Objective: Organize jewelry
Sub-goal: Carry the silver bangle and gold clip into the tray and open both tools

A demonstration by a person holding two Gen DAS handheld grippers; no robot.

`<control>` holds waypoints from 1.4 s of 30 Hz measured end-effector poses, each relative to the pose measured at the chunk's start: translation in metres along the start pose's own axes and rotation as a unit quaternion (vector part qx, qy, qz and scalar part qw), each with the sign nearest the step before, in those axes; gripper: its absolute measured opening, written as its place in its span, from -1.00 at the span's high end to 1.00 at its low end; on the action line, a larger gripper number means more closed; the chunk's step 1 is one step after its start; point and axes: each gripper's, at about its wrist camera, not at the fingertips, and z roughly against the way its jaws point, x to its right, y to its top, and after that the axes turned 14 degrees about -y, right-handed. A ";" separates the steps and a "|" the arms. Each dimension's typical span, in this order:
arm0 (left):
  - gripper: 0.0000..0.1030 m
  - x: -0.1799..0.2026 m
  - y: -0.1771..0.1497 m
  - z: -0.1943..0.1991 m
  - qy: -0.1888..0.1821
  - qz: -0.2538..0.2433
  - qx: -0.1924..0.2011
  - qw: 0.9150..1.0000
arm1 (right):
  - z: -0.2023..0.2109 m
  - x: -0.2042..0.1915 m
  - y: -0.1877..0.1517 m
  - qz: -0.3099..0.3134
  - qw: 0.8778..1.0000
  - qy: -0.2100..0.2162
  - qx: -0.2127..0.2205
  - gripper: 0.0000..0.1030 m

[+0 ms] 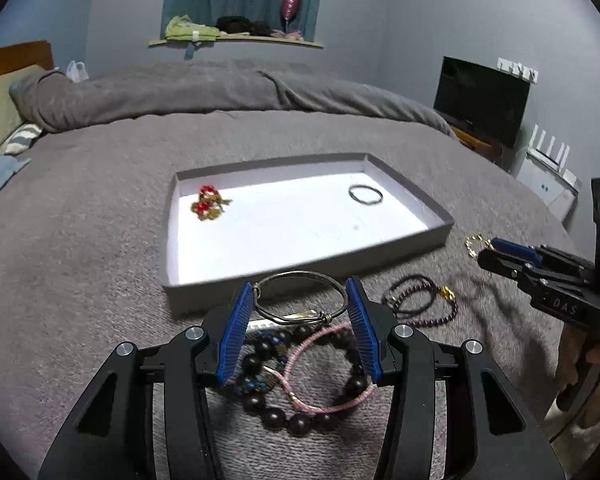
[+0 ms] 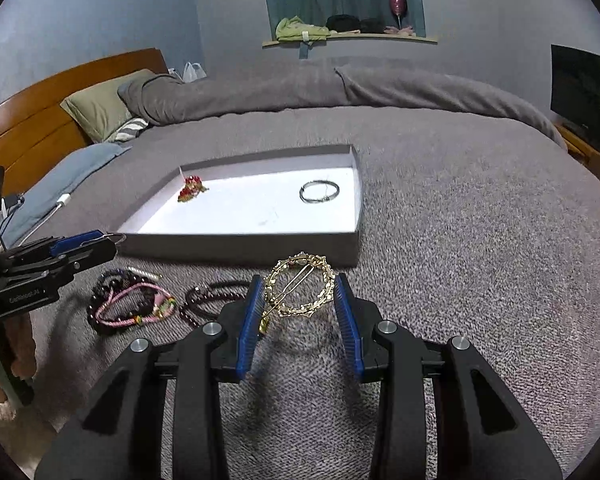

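My left gripper (image 1: 300, 284) is shut on a thin silver wire bangle (image 1: 300, 274), held just in front of the grey tray (image 1: 204, 296). Under it on the bed lie a dark bead bracelet (image 1: 284, 416) and a pink cord bracelet (image 1: 316, 404). My right gripper (image 2: 299, 280) is shut on a round gold hair clip (image 2: 300, 312), lifted clear of the blanket, with its shadow below. The tray (image 2: 240, 246) holds a red-and-gold piece (image 2: 190, 190) at its left and a dark bangle (image 2: 319, 192) at its right. A purple bead bracelet (image 2: 204, 304) lies between the grippers.
The tray sits on a grey blanket on a bed. A rolled grey duvet (image 1: 220, 88) and pillows (image 2: 100, 108) lie behind it, with a wooden headboard (image 2: 40, 112) at the left. A dark screen (image 1: 480, 100) stands to the right. A person's hand (image 2: 4, 344) holds the left gripper.
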 end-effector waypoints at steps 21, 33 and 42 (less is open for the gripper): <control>0.03 -0.064 0.101 -0.016 0.040 0.052 0.054 0.996 | -0.037 -0.004 0.112 -0.079 0.996 0.009 0.051 0.31; 0.03 -0.085 0.088 -0.068 0.043 0.051 -0.026 0.997 | -0.093 -0.016 0.085 -0.033 0.999 -0.008 -0.031 0.31; 0.03 -0.092 0.070 -0.089 0.057 0.042 -0.071 0.995 | -0.115 -0.036 0.066 0.021 0.997 -0.028 -0.067 0.31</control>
